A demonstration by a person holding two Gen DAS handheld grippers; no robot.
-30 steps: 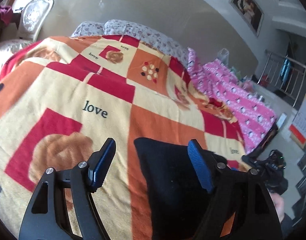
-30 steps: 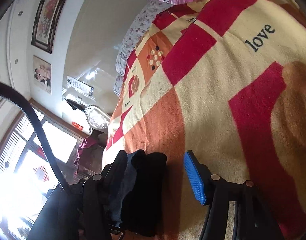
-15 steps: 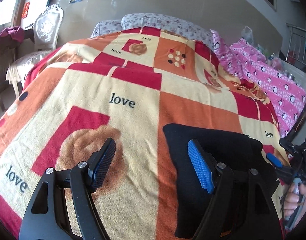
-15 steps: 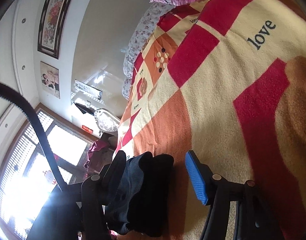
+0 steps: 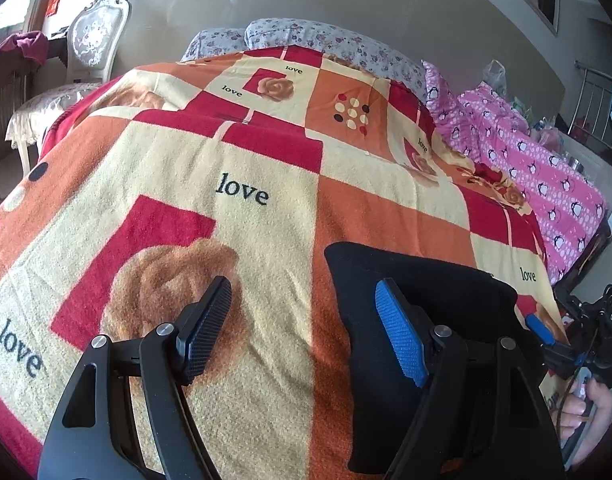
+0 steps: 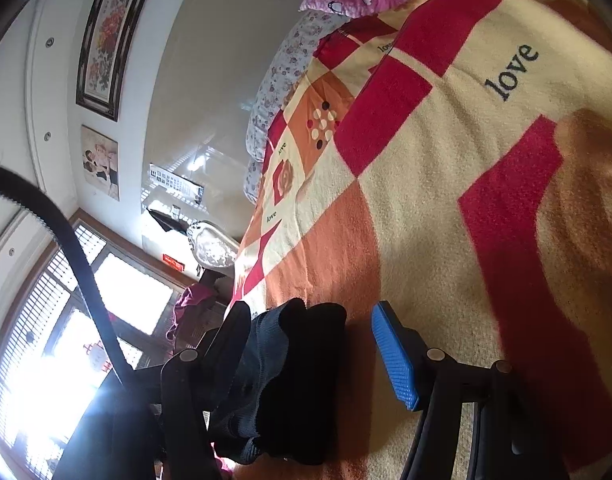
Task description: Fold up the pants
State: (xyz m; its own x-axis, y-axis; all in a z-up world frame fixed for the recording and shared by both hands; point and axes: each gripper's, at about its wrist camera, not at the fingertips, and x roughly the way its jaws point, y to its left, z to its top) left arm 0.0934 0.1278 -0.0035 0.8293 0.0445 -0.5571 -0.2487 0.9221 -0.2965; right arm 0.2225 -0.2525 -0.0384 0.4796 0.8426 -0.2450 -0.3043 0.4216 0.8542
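The black pants (image 5: 426,280) lie folded into a thick stack on the patchwork blanket (image 5: 265,240), near its front right edge. My left gripper (image 5: 301,300) hovers open over the blanket just left of the stack, with nothing between its pads. Its blue pad (image 5: 398,332) stands in front of the pants. In the right wrist view, the folded edge of the pants (image 6: 297,360) sits between the jaws of my right gripper (image 6: 310,316). The cloth rests beside the black finger (image 6: 233,332), and a gap separates it from the blue pad (image 6: 394,360).
A pink penguin quilt (image 5: 546,168) runs along the bed's right side, with floral pillows (image 5: 306,40) at the head. A white chair (image 5: 85,56) stands at the left and a metal railing (image 5: 598,120) at the far right. A hand (image 5: 590,412) holds the right gripper's handle.
The left wrist view has swung and tipped, so more of the folded pants and blanket shows. The right gripper has stayed put, with the pants still between its open jaws.
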